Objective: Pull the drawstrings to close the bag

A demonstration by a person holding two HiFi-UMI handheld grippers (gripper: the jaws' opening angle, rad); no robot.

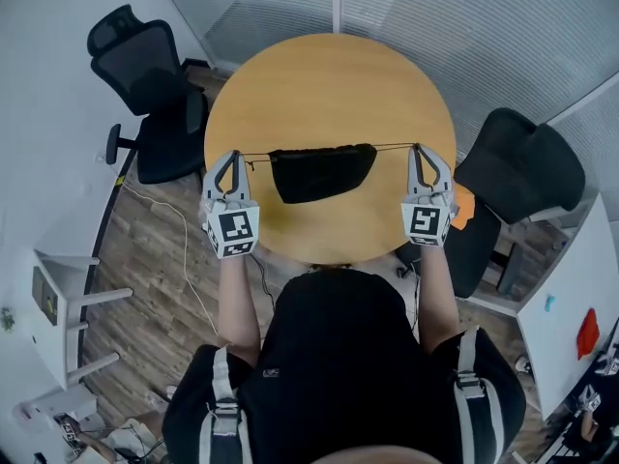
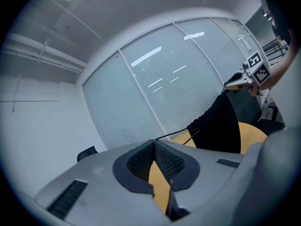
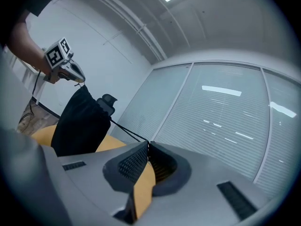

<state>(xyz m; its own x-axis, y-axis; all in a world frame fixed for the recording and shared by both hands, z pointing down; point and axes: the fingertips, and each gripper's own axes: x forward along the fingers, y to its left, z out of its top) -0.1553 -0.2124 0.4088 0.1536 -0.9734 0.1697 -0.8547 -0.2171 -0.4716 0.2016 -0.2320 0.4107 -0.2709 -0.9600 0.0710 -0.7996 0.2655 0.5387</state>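
Observation:
A black drawstring bag hangs in the air above the round wooden table, strung between my two grippers. Its mouth is gathered along a taut black cord. My left gripper is shut on the left cord end, and the bag shows to its right. My right gripper is shut on the right cord end, with the bag hanging at its left. Each gripper view shows the other gripper at the bag's far side.
A black office chair stands left of the table, another black chair at its right with something orange beside it. Glass walls with blinds close the far side. A white shelf is at the left.

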